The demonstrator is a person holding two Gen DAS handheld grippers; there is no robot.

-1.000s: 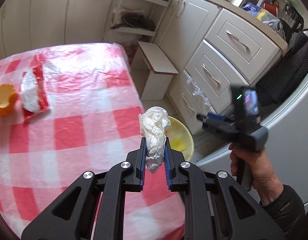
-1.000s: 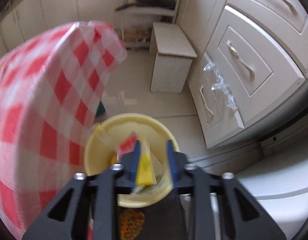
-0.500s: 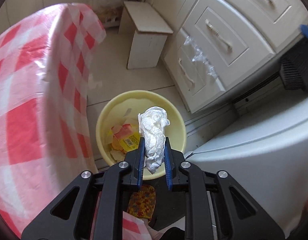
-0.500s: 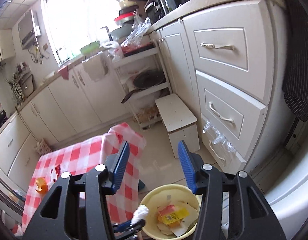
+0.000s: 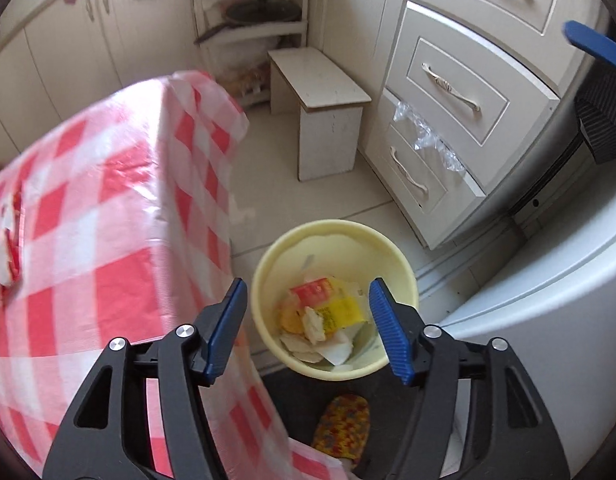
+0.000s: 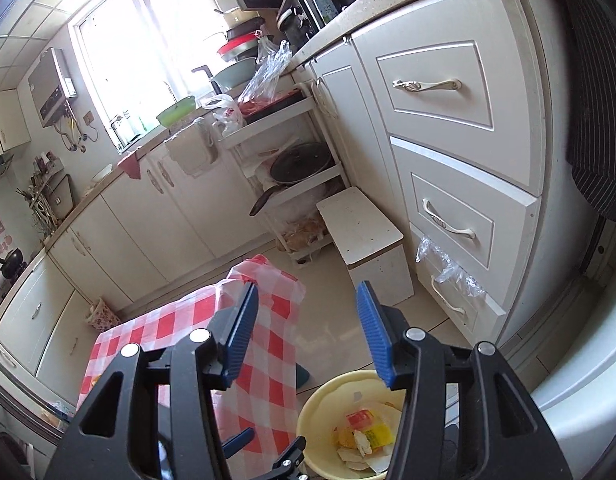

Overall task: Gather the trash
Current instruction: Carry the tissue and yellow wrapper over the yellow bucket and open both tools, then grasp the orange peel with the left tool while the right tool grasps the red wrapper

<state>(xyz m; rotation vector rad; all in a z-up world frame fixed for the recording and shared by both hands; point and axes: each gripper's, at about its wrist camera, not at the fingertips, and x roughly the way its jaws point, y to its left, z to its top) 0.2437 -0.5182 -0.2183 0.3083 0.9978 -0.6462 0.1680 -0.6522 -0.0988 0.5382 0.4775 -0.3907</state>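
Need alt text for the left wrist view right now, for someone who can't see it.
The left tongs are opening, empty, above a yellow bin on the floor holding wrappers and crumpled paper. A table with a red-checked cloth stands to the left; white drawers and a small stool lie beyond.

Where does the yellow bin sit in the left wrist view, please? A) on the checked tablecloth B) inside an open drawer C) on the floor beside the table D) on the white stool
C: the yellow bin stands on the floor next to the hanging edge of the checked tablecloth, wrappers inside it.
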